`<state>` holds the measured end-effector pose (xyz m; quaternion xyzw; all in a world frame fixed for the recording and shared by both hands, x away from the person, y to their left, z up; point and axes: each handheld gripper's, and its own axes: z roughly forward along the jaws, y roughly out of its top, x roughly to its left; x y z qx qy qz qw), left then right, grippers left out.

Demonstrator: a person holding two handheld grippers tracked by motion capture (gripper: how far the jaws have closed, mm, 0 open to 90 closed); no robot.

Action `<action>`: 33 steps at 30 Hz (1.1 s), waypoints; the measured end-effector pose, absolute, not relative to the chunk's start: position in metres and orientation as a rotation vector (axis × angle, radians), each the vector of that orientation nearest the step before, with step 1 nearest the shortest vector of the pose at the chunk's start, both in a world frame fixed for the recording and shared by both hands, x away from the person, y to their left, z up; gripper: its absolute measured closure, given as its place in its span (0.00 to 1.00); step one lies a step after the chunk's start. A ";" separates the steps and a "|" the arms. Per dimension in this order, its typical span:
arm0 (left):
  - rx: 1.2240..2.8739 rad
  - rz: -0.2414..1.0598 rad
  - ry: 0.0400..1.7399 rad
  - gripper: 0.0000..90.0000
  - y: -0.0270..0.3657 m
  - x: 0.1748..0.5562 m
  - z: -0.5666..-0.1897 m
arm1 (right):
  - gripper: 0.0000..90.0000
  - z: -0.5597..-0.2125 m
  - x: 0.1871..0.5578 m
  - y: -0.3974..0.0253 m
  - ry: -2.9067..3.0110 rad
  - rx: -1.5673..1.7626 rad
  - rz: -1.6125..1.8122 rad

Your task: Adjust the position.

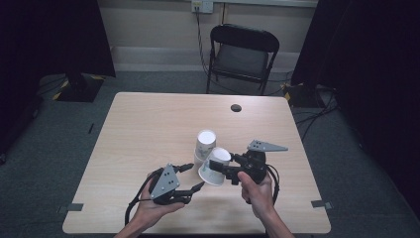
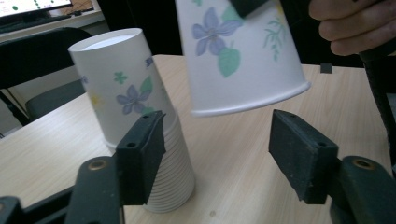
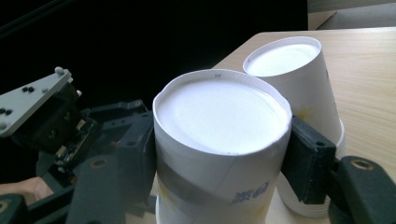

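Above the table (image 1: 148,124), right gripper (image 1: 229,168) jaws pinch an upturned cup (image 1: 214,166); left gripper (image 1: 190,177) jaws spread.

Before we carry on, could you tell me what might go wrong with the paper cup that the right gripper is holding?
The right gripper clamps the upside-down lifted cup by its thin wall, so the paper might buckle or slip. That cup hangs tilted close beside the stack of cups on the table; a swing could tip the stack. The left gripper, jaws open, sits near the stack and could nudge it.
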<state>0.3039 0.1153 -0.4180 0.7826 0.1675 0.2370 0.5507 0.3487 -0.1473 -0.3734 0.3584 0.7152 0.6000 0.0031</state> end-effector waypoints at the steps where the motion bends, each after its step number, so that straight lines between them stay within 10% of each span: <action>1: 1.855 0.561 0.385 0.48 0.114 0.304 -0.418 | 0.40 -0.373 0.348 -0.147 2.246 1.122 1.884; 33: 1.838 0.705 0.429 0.91 0.110 0.304 -0.421 | 0.37 -0.379 0.354 -0.146 2.284 1.225 2.001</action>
